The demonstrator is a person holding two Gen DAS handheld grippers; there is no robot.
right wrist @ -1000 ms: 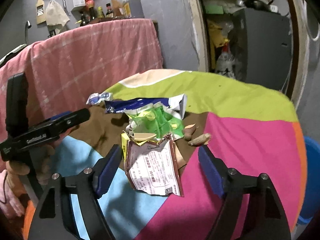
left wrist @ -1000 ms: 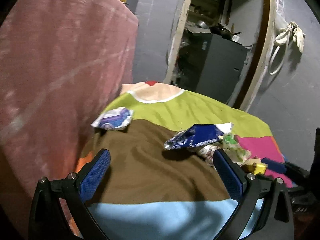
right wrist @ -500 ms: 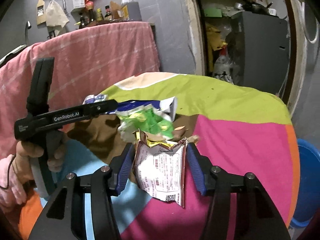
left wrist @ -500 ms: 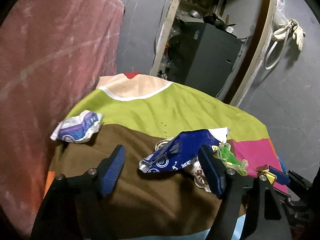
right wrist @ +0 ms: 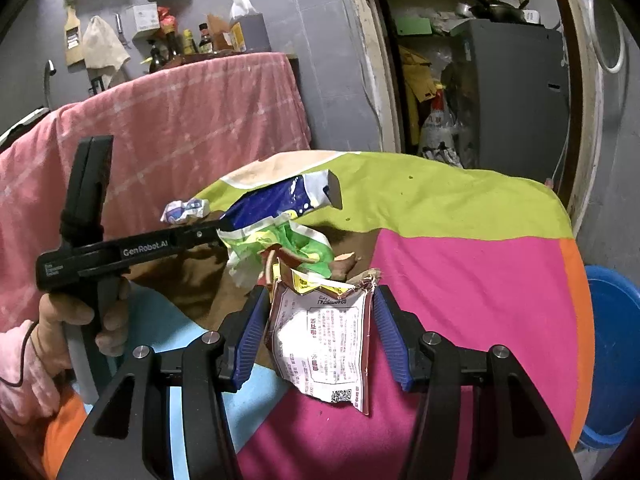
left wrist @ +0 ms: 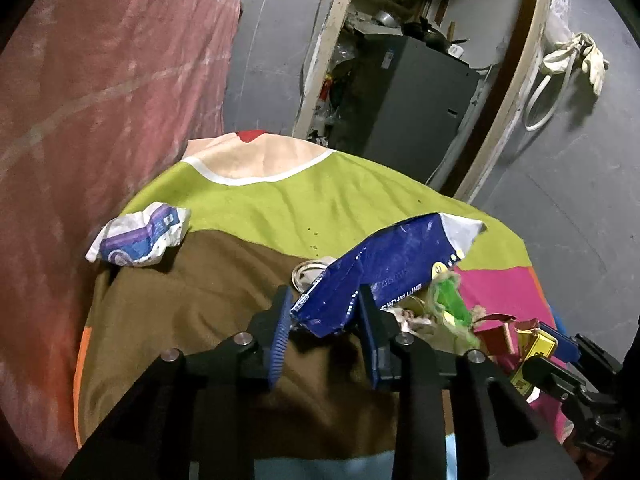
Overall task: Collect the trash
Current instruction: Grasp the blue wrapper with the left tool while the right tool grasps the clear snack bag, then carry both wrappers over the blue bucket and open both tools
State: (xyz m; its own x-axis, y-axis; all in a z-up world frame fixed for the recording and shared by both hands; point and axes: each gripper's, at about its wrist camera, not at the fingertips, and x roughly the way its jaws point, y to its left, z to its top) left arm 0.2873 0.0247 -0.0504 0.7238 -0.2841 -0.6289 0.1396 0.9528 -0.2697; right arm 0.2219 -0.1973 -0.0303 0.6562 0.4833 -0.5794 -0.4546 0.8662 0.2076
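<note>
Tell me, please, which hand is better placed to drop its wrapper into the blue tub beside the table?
Probably right. The right tool grips the printed packet, and the blue tub sits past the table edge on its side. The left tool is farther off, its jaws closing on the blue wrapper.

Cluttered home kitchen, sauce bottles [right wrist: 188,42] on shelf, pots [right wrist: 494,8] on cabinet

Ahead of me, bare green cloth [left wrist: 320,208] leaves passing room; a pink draped barrier [right wrist: 192,120] walls the left, wrapper clutter [right wrist: 276,248] blocks centre.
</note>
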